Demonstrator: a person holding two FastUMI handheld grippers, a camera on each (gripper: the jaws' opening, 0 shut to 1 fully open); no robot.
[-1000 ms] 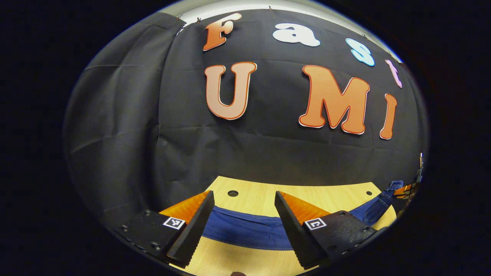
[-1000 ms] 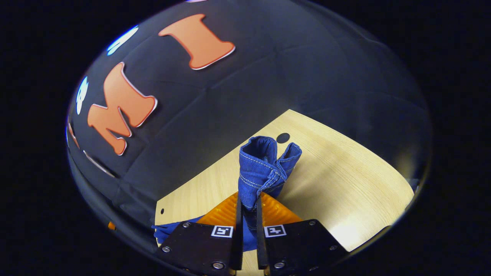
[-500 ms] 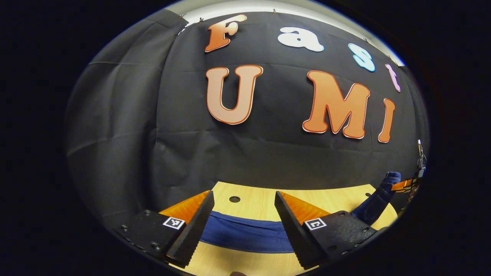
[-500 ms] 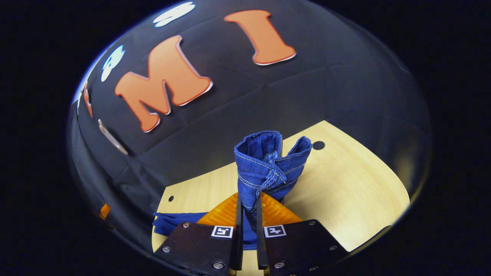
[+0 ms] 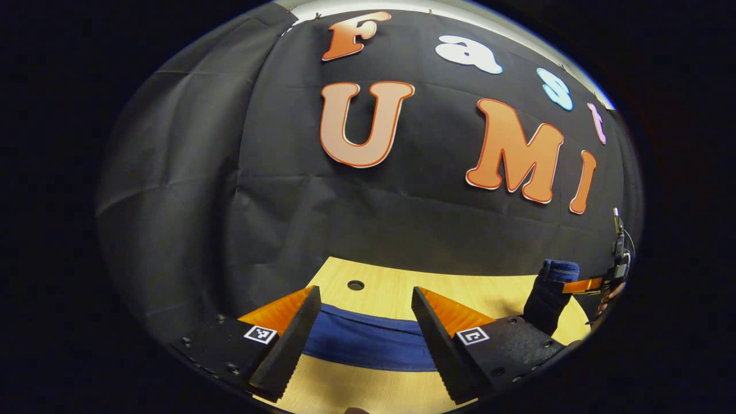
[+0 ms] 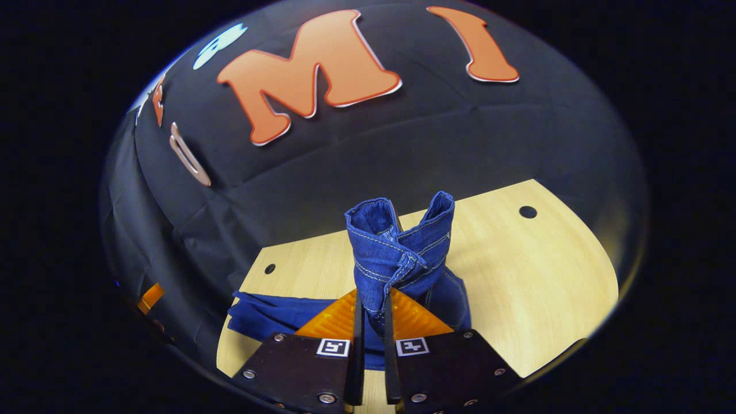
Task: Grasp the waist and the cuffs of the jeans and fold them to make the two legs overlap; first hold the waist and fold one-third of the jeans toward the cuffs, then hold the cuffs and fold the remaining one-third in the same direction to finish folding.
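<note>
Blue jeans (image 5: 368, 342) lie flat across the light wooden table (image 5: 391, 287). My left gripper (image 5: 364, 289) hovers just over them, open, its two fingers astride the cloth with nothing pinched. My right gripper (image 6: 371, 299) is shut on a bunched, hemmed end of the jeans (image 6: 397, 253), which stands up out of the fingers, lifted off the table. The rest of the jeans (image 6: 270, 313) trails flat to the left behind it. In the left gripper view the right gripper (image 5: 581, 286) shows at the far right, holding that raised end (image 5: 552, 287).
The table (image 6: 535, 270) has small round holes near its corners (image 6: 527, 211) (image 5: 355, 284). The black cloth wall stands close behind the table's far edge. Bare wood lies to the right of the raised denim in the right gripper view.
The right gripper has swung round and lifted the held denim end higher, so it now stands upright at the far right of the left gripper view. The left gripper has hardly moved and stays open.
</note>
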